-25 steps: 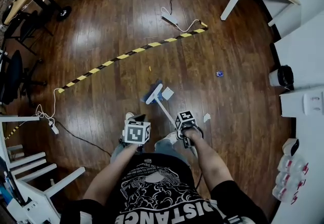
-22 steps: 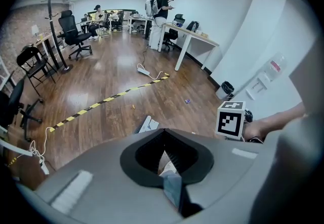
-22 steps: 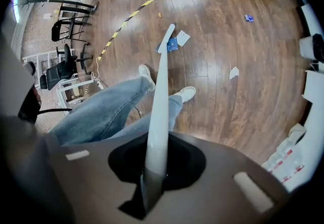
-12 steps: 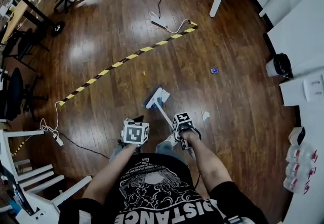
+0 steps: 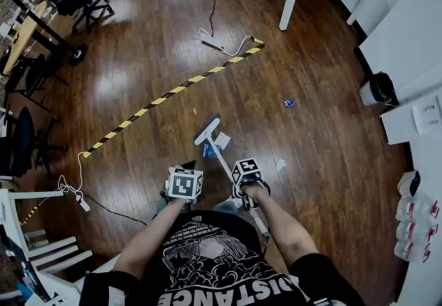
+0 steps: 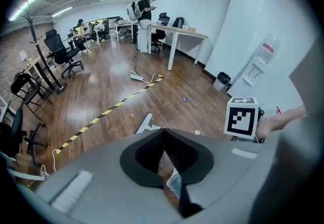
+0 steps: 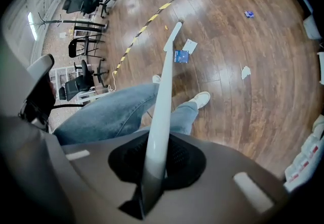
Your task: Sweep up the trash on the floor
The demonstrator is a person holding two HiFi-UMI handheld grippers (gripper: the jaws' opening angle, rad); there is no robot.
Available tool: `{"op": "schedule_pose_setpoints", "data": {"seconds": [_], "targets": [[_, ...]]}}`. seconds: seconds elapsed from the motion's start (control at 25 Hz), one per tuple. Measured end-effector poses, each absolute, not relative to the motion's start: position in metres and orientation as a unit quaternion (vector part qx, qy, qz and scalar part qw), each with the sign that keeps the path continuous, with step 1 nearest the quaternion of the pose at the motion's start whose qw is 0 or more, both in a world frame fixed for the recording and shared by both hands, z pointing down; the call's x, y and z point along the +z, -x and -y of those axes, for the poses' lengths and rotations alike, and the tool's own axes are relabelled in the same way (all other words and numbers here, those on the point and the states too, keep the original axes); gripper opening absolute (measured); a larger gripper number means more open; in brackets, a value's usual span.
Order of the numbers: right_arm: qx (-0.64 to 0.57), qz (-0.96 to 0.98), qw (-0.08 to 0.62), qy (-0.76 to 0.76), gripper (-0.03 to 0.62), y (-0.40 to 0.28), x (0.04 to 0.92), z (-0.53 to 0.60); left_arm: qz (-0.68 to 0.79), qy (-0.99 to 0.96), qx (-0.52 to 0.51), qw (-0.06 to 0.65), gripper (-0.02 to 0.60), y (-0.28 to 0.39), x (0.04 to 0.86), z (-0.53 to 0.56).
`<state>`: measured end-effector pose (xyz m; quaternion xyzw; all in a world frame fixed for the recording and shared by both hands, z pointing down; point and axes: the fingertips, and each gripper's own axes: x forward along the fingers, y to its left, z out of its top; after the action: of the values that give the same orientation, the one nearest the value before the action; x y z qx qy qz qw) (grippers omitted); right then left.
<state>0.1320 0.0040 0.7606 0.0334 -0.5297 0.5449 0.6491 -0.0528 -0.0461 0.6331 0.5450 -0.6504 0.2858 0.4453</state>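
White broom handle (image 7: pixel 163 86) clamped in right gripper (image 7: pixel 152 165).

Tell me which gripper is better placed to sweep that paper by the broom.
Right: the right gripper is shut on the broom, its head next to the paper; the left gripper is off it.

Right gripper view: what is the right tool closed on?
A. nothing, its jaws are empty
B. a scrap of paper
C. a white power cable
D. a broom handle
D: the pale broom handle sits clamped between the jaws of the right tool and runs out from them to the broom head.
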Motion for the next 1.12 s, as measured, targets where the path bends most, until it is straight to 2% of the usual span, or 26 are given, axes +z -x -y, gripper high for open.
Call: {"op": "schedule_pose_setpoints", "data": {"seconds": [0.44, 0.88, 1.12], "targets": [[0.565, 0.553, 0.611, -0.042, 0.032, -0.051, 0.749, 0.023, 0.628, -0.568, 0.280, 0.452, 0.005, 0.097, 0.652, 0.079], [0.588, 0.545, 0.596, -0.050, 0.032, 0.124, 0.753, 0.049, 0.611, -0.577, 0.282, 0.463, 0.005, 0.252, 0.667, 0.122], [0.592, 0.542, 0.595, -0.042, 0.032, 0.192, 0.761, 0.057, 0.593, -0.582, 0.303, 0.468, 0.005, 0.307, 0.682, 0.131]]}}
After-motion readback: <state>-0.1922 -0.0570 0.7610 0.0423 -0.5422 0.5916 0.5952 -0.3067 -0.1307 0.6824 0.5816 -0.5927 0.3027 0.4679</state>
